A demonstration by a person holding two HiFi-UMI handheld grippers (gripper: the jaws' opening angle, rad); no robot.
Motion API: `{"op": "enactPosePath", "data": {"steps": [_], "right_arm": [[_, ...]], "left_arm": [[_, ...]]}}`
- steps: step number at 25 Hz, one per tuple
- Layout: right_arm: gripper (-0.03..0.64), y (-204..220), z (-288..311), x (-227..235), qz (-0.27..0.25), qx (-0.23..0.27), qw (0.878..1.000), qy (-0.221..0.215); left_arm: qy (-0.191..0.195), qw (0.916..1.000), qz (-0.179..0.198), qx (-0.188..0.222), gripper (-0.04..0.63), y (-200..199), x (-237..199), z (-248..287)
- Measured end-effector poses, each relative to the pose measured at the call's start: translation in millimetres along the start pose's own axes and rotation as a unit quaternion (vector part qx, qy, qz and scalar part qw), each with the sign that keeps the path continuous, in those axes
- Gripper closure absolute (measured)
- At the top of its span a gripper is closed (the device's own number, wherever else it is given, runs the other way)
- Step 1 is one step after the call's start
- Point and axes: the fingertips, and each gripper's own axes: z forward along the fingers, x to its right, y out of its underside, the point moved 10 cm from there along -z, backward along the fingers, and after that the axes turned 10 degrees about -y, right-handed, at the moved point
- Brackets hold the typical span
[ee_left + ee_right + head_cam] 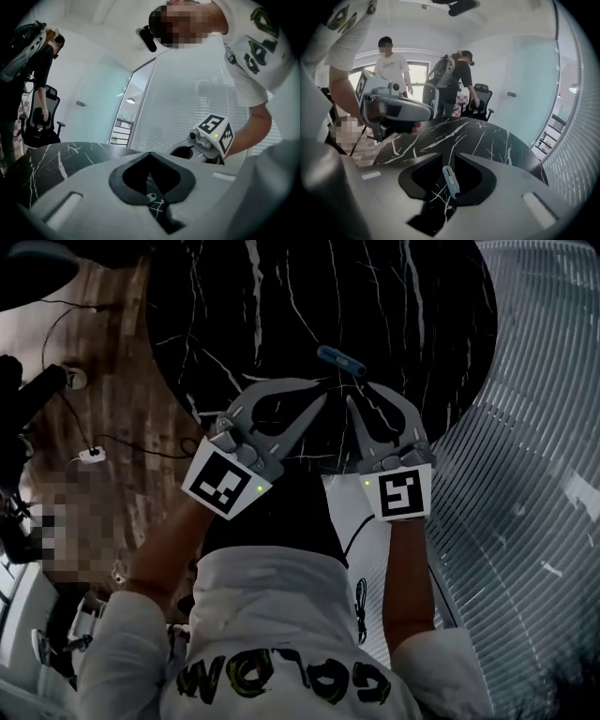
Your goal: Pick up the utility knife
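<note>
A blue utility knife (339,360) lies on the round black marble table (281,306), just beyond both grippers' tips. In the right gripper view the knife (451,182) shows through the gap of my right gripper (453,154), whose jaws stand a little apart and touch nothing. From the head view, the right gripper (350,401) hovers at the table's near edge, angled down. Beside it, my left gripper (322,397) has its tips together and holds nothing. In its own view, the left gripper (150,153) points almost level across the table (56,159).
Two people (393,61) and an office chair (480,101) are beyond the table's far side. Another person (44,61) stands by a chair (40,122). Cables and a small white box (91,455) lie on the wooden floor at left. Ribbed white blinds (544,427) are on the right.
</note>
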Motion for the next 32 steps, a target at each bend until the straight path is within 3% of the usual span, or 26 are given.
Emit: {"op": "enactPosePath", "data": {"steps": [7,11,18,27,32], "right_arm": [[0.494,39.4,54.0,15.1,-0.034,-0.082,0.995,-0.047],[0.486,58.9,76.0,22.5,-0.047,-0.134,0.988,-0.061],[0.446,66.7,98.0,38.1,-0.073,-0.181,0.976,-0.094],[0.48,68.0,116.7,43.4,-0.082,-0.232,0.954,-0.173],[0.485,67.1,115.8,43.3,-0.076,-0.236,0.953,-0.174]], "left_arm": [[0.014,0.9998,0.007,-0.011,0.594,46.0,-10.6,15.5],[0.008,0.9997,-0.02,-0.015,0.594,66.6,-13.5,18.9],[0.001,0.999,-0.044,-0.003,0.594,91.5,-13.0,31.7],[-0.004,0.9989,-0.045,-0.008,0.594,100.2,-20.3,35.1],[-0.004,0.9991,-0.04,-0.012,0.594,96.2,-21.7,32.4]]}}
